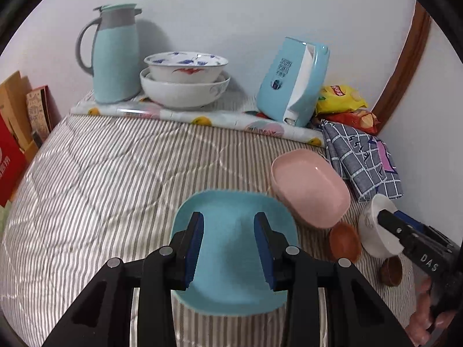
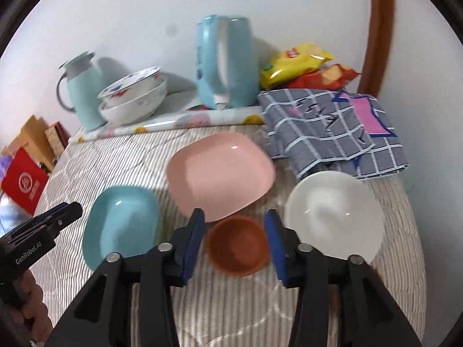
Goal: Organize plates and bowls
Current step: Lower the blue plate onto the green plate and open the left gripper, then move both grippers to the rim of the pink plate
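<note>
A blue plate (image 1: 228, 254) lies on the striped quilt, and my left gripper (image 1: 228, 231) hovers open above it. A pink plate (image 1: 311, 186) lies to its right. A small brown bowl (image 2: 238, 244) sits between the open fingers of my right gripper (image 2: 235, 228). A white bowl (image 2: 334, 219) lies to its right, the pink plate (image 2: 221, 175) behind it, the blue plate (image 2: 121, 225) to its left. A second small brown bowl (image 1: 391, 270) shows in the left wrist view. Two stacked patterned bowls (image 1: 185, 79) stand at the back.
A teal thermos jug (image 1: 115, 55) and a blue tissue box (image 1: 292, 82) stand at the back wall on a fruit-print cloth (image 1: 202, 120). Snack bags (image 2: 303, 66) and a checked grey cloth (image 2: 332, 130) lie at the right. Boxes (image 1: 14, 133) stand at the left.
</note>
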`<act>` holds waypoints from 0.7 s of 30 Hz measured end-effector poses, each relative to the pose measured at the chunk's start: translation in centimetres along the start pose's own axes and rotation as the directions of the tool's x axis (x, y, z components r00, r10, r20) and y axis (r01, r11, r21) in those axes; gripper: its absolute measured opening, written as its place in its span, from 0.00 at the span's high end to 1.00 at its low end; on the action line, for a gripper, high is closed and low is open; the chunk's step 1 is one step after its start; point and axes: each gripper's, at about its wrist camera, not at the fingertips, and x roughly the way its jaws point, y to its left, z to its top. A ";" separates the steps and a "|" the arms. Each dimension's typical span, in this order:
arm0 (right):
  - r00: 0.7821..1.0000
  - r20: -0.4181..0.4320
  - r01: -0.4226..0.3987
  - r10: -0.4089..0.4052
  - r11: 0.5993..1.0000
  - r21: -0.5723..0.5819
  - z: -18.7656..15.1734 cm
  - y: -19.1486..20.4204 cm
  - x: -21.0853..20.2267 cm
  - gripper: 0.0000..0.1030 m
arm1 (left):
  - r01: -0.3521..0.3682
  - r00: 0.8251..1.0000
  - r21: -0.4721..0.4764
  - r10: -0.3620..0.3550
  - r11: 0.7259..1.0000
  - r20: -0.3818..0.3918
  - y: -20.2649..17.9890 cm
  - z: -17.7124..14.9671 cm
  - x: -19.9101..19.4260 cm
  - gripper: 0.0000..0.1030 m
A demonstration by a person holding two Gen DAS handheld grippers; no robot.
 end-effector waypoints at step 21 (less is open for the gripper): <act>0.999 -0.003 0.050 -0.050 0.999 -0.011 4.3 -2.3 3.5 0.54 | 0.013 0.999 0.045 -0.012 0.999 -0.032 -3.0 4.4 5.2 0.66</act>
